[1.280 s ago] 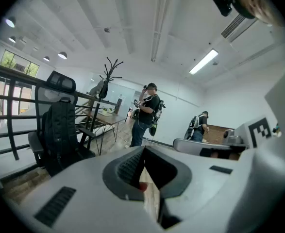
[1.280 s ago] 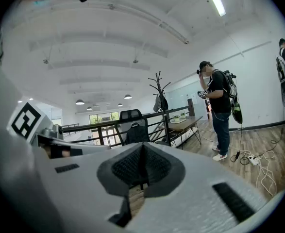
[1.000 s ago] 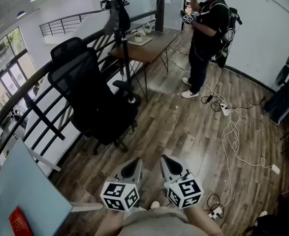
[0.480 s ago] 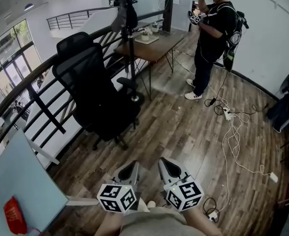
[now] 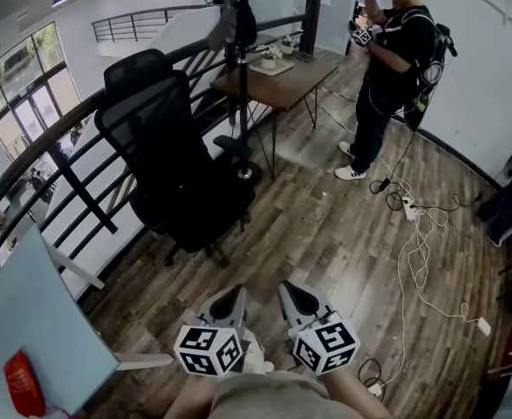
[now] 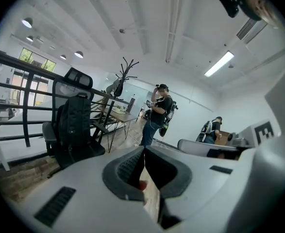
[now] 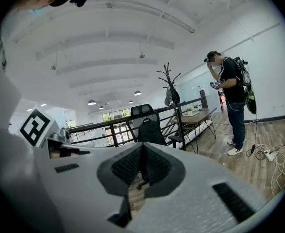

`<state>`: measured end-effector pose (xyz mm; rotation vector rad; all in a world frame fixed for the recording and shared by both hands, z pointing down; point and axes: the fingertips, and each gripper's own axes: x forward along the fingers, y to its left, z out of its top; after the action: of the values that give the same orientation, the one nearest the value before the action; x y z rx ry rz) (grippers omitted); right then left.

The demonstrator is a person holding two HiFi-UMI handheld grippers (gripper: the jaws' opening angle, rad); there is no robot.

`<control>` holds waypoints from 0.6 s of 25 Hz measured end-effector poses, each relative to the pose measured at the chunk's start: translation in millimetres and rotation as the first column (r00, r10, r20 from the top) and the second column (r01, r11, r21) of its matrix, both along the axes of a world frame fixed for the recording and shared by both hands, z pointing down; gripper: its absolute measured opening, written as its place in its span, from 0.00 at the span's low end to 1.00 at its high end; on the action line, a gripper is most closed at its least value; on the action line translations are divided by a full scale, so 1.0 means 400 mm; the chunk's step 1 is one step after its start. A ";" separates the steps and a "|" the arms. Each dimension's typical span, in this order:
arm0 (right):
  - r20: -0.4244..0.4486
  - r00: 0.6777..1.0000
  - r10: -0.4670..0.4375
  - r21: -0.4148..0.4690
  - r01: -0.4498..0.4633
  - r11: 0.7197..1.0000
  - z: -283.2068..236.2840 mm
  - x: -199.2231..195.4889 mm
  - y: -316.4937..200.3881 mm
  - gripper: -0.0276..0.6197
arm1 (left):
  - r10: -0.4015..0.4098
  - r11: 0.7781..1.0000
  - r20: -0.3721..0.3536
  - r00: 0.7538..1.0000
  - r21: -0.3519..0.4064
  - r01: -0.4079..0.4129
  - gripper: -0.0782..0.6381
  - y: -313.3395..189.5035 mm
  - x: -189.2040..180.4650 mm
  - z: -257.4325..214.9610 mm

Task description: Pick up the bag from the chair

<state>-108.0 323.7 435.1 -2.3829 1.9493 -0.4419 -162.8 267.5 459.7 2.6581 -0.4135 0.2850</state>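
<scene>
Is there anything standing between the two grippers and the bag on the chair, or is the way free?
Nothing visible stands in the way. Only bare wooden floor lies between the left gripper, the right gripper and the chair that holds the bag. The cables lie off to the right, the desk behind the chair.

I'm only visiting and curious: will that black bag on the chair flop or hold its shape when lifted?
It probably holds its shape: the bag stands upright against the chair back and looks filled. That suggests it is fairly heavy. Its fabric may sag a little.
</scene>
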 end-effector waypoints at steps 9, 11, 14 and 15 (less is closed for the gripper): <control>-0.008 1.000 -0.022 0.002 0.022 1.000 -0.003 0.125 -0.196 0.05 | 0.006 1.000 -0.030 1.000 0.005 -0.005 0.11 -0.194 0.148 -0.007; -0.019 0.999 -0.030 0.004 0.030 1.000 -0.009 0.150 -0.253 0.05 | 0.005 1.000 -0.033 0.999 0.010 -0.005 0.11 -0.247 0.177 -0.011; -0.025 0.999 -0.041 0.015 0.041 0.999 -0.022 0.191 -0.337 0.05 | -0.002 1.000 -0.035 0.999 0.020 0.002 0.11 -0.326 0.218 -0.021; -0.030 0.999 -0.043 0.018 0.044 0.999 -0.027 0.204 -0.364 0.05 | -0.006 1.000 -0.036 0.999 0.024 0.007 0.11 -0.352 0.231 -0.026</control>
<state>-26.3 177.9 424.3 -2.3536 2.0117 -0.3916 -70.5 126.6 449.4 2.6804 -0.4164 0.2314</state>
